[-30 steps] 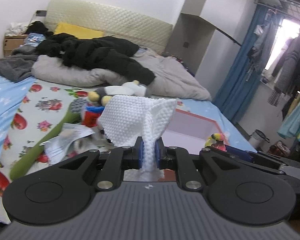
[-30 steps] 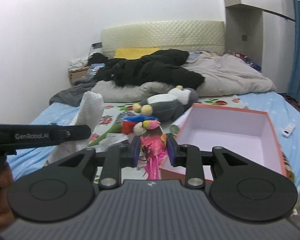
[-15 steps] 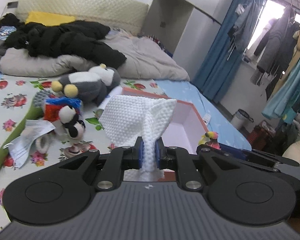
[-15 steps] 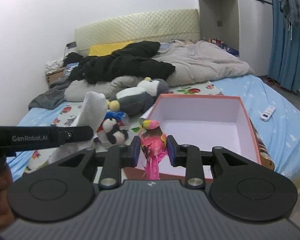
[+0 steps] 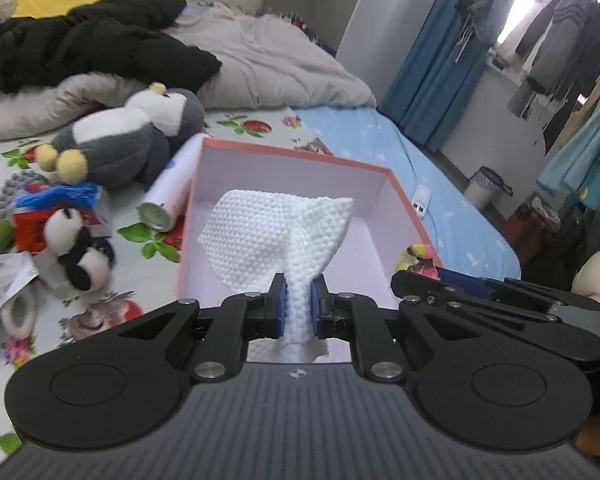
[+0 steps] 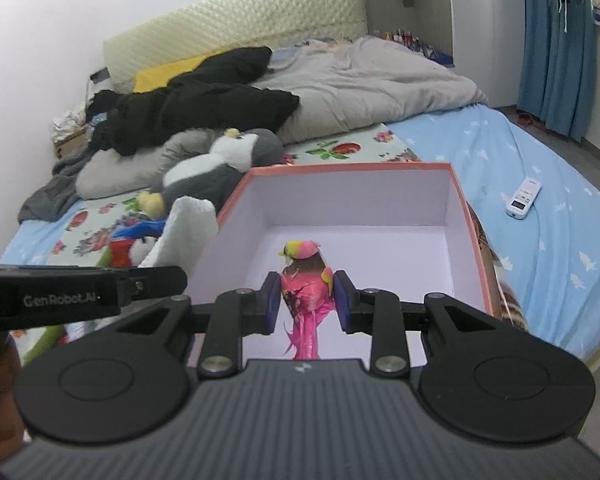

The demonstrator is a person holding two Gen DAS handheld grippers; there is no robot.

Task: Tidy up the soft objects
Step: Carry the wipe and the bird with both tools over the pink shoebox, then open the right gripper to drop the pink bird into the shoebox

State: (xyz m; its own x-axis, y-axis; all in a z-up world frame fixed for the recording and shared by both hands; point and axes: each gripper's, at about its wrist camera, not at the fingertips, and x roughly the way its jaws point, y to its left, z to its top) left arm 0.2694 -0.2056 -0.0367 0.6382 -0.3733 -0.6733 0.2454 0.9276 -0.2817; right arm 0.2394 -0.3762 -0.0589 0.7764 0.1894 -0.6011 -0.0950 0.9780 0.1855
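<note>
Step in hand, as judged: carrying two soft items to the box for deposit, one per gripper

Left gripper [image 5: 299, 300]: clenched on a white dimpled cloth [image 5: 276, 236], pinched at its gathered lower part; the rest fans up and out above the pads. In the left wrist view the cloth is seen in front of the open pink box [image 5: 404, 196], over its interior

Right gripper [image 6: 307, 294]: clenched on a small pink toy bird [image 6: 306, 284] with yellow-and-pink head; tail feathers hang below the pads. In the right wrist view the bird is seen against the box floor, near its front wall [image 6: 260, 348]

Box: open-topped, coral rim, pale inside, nothing seen lying in it; it is set on the bed [image 6: 540, 248]

Not yet boxed, lying on the floral sheet to the box's left: grey-and-white plush penguin [image 5: 140, 136], small panda plush [image 5: 76, 248], a cylindrical can [image 5: 168, 196] just beside the box wall. A remote control [image 6: 523, 197] lies on the blue sheet to the right

Next move, as judged: both loads to be lowered inside the walls before the pads are parted. The cloth is light and may cling to a pad; the bird may topple on release. Room is to be left for the bulky penguin
</note>
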